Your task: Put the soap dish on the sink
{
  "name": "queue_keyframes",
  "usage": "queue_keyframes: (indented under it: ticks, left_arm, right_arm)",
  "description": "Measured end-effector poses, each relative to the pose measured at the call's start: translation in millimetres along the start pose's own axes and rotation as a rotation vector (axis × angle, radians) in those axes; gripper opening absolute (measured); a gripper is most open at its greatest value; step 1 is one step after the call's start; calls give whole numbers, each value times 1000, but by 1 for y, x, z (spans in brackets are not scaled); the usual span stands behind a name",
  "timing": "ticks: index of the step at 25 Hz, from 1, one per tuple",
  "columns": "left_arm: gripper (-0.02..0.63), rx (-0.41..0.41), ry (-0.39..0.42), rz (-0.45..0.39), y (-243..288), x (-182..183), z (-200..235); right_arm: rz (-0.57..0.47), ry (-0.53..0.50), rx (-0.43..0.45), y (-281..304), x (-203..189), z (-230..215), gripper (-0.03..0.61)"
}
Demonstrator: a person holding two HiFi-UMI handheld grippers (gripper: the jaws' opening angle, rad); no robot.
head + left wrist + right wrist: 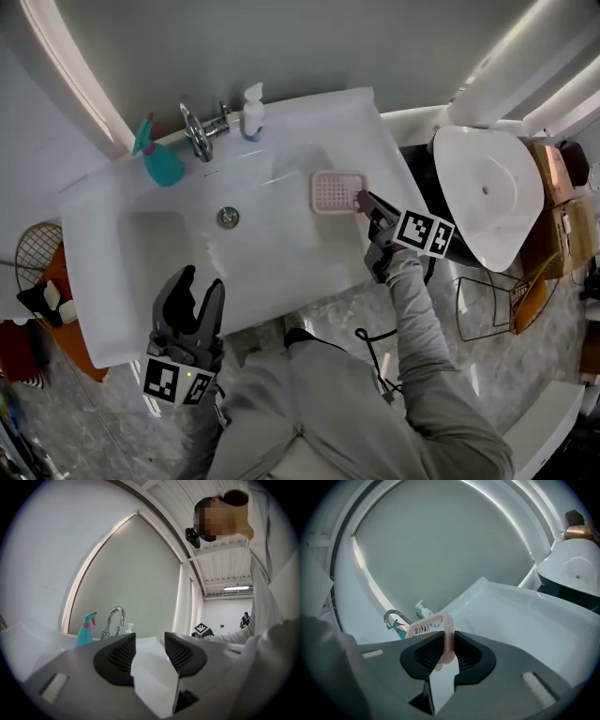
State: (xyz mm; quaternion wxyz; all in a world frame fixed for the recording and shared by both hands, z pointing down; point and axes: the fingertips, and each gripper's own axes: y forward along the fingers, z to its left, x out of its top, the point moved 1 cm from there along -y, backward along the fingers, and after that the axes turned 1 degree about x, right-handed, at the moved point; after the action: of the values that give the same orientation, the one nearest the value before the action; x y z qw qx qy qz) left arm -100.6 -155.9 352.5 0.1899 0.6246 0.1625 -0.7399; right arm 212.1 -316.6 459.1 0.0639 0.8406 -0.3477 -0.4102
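Observation:
A pink slotted soap dish (337, 191) is over the right part of the white sink (141, 281), and my right gripper (362, 199) is shut on its right rim. In the right gripper view the pink dish (433, 624) stands on edge between the two dark pads (469, 655). My left gripper (198, 292) hangs open at the sink's front left edge, with nothing between its fingers. In the left gripper view, that left gripper (149, 652) points over the sink toward the faucet (114, 619).
On the sink's back ledge stand a teal spray bottle (159, 159), a chrome faucet (199, 131) and a white pump bottle (252, 112). The drain (228, 217) is mid-basin. A white toilet (487, 192) stands right of the sink, cardboard boxes (562, 211) beyond. A wire basket (37, 253) sits left.

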Motion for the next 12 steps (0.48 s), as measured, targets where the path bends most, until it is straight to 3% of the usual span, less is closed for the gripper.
queue_keyframes:
  ticks: [12]
  left_arm:
    - [207,130,-5,18,6,-3,21]
  right_arm:
    - [46,-46,-170,64,44,-73,67]
